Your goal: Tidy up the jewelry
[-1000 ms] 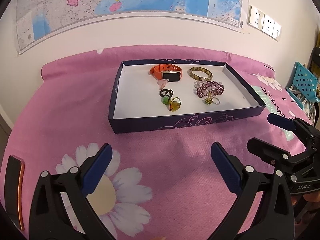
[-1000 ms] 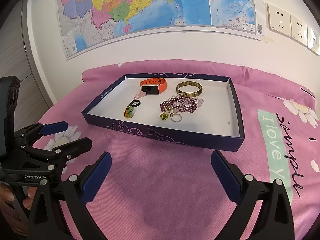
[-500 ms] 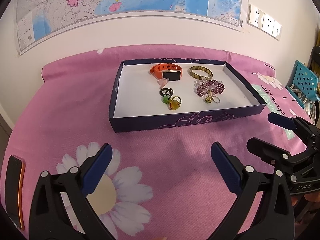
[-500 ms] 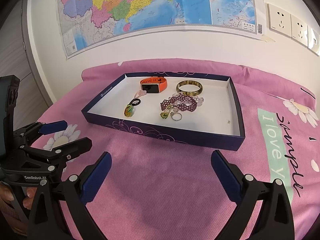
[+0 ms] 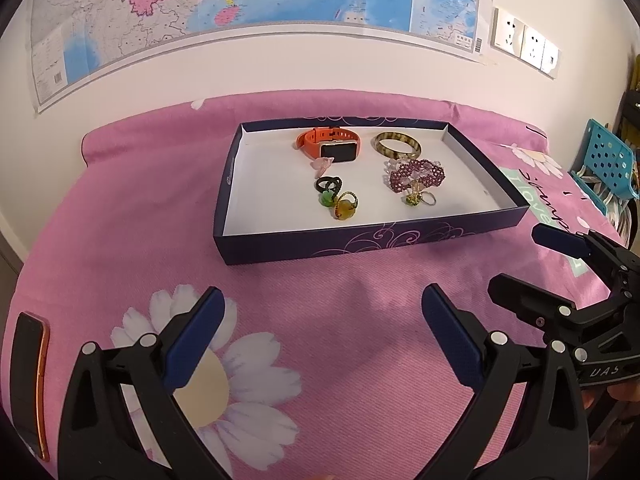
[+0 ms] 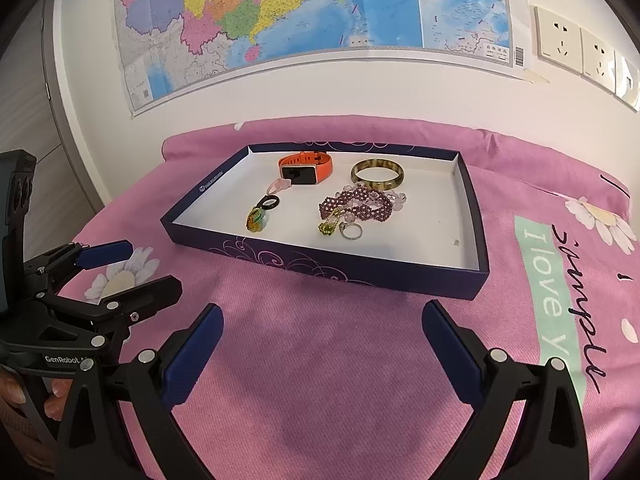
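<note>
Jewelry lies clustered mid-tray [image 5: 400, 236], straight ahead and beyond both tongs. Left gripper [image 5: 320, 334] and right gripper [image 6: 320, 346] hover wide and empty over the near cloth; the rings [image 5: 338, 200] sit nearer the left one.

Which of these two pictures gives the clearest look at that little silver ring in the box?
The right wrist view: the silver ring lies apart from the purple beaded bracelet, its hoop open to the camera. In the left wrist view it is smaller and crowded against a green ring.
</note>
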The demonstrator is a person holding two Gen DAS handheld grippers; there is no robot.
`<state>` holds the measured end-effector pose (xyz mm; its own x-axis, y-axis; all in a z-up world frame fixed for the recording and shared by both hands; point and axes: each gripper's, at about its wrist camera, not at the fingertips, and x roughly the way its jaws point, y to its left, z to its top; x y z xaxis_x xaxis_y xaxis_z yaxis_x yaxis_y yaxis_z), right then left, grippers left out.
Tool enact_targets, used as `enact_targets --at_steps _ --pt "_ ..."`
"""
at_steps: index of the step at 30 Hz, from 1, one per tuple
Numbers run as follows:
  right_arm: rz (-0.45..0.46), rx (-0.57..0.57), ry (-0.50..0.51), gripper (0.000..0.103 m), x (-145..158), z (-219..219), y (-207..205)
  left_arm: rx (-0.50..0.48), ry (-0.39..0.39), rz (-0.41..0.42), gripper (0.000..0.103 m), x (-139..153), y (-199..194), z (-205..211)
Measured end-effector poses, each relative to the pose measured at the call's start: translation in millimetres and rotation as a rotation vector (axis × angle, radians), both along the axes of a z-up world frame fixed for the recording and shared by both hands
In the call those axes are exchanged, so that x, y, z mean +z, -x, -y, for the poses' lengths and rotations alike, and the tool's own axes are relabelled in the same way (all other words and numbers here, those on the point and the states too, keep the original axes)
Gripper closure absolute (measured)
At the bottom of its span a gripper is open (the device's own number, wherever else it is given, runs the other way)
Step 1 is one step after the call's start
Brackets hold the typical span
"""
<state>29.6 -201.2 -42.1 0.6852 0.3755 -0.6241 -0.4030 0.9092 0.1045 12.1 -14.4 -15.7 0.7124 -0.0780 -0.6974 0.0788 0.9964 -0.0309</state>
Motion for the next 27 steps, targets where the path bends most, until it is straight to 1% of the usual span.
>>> enact_targets --at_steps 27 --pt "-0.009 0.001 0.003 0.007 -0.9 -0.1 -0.3 -0.006 -0.007 -0.007 0.006 -2.6 -0.6 1.7"
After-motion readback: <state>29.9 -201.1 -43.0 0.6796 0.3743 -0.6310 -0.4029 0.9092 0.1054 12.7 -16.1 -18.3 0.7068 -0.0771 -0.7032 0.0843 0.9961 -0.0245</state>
